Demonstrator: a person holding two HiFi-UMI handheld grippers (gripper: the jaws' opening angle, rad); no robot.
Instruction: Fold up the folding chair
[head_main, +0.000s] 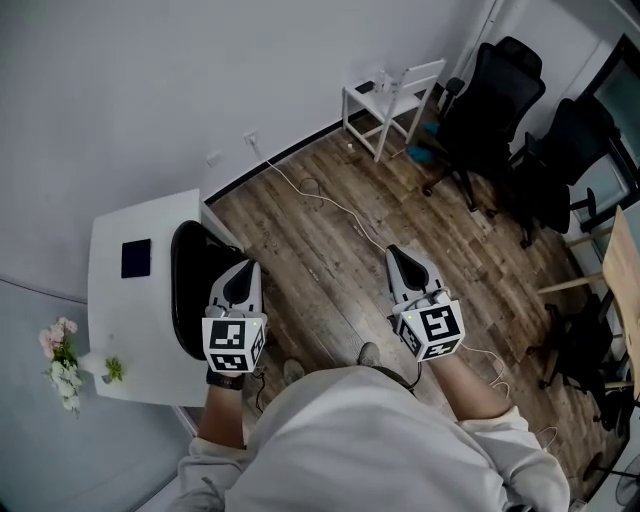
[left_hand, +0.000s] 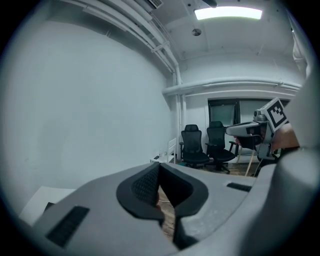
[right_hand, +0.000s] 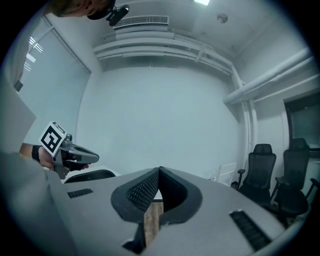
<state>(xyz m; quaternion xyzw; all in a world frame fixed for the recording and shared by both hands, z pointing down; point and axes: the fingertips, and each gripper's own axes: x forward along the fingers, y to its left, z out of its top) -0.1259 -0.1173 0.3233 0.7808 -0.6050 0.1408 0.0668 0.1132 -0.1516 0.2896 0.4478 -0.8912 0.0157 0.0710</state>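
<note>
Left gripper (head_main: 243, 270) and right gripper (head_main: 396, 254) held above the wood floor (head_main: 330, 250), each gripper's own view showing jaws closed together on nothing, white chair (head_main: 392, 95), probably the folding one, well apart by the far wall, its seat visible only from the head view, office chairs (head_main: 500, 100) beside it.

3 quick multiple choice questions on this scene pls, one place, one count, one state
1. How many black mesh office chairs show in the left gripper view? A one; B two; C five.
2. The flat black square pad lies: A in a drawer; B on the white rectangular table; C on an office chair.
3. Fingers of the left gripper and right gripper: A both shut, empty; B both wide open; C shut on a cable.
Answers: B, two stand side by side; B, it rests on the tabletop; A, each gripper view shows them together, nothing between.
</note>
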